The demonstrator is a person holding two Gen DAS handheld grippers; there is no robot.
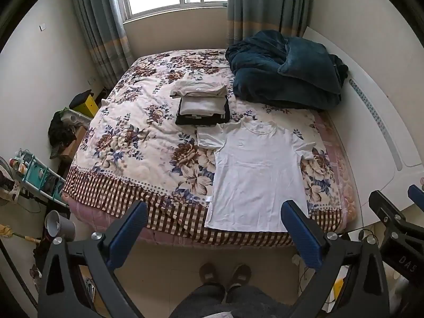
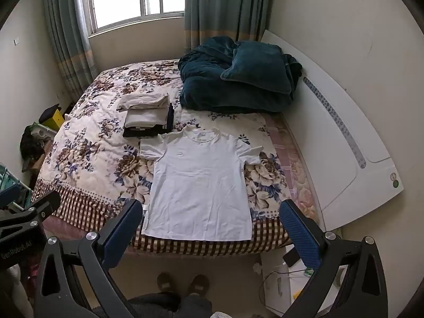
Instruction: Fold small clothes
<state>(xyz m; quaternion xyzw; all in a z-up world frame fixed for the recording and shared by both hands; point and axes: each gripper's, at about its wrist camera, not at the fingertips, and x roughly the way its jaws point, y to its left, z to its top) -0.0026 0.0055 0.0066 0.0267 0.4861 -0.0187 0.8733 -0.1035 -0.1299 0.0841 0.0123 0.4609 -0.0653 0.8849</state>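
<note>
On the floral quilt [image 1: 137, 143], a smooth white t-shirt [image 1: 257, 175] lies flat; only the right view catches a phone [image 2: 291, 256]. Left gripper [image 1: 214, 213] and right gripper [image 2: 209, 212] gape wide, empty.

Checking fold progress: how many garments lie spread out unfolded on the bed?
1: the white T-shirt lies flat at the bed's near edge. The folded stack behind it may hide others.
</note>
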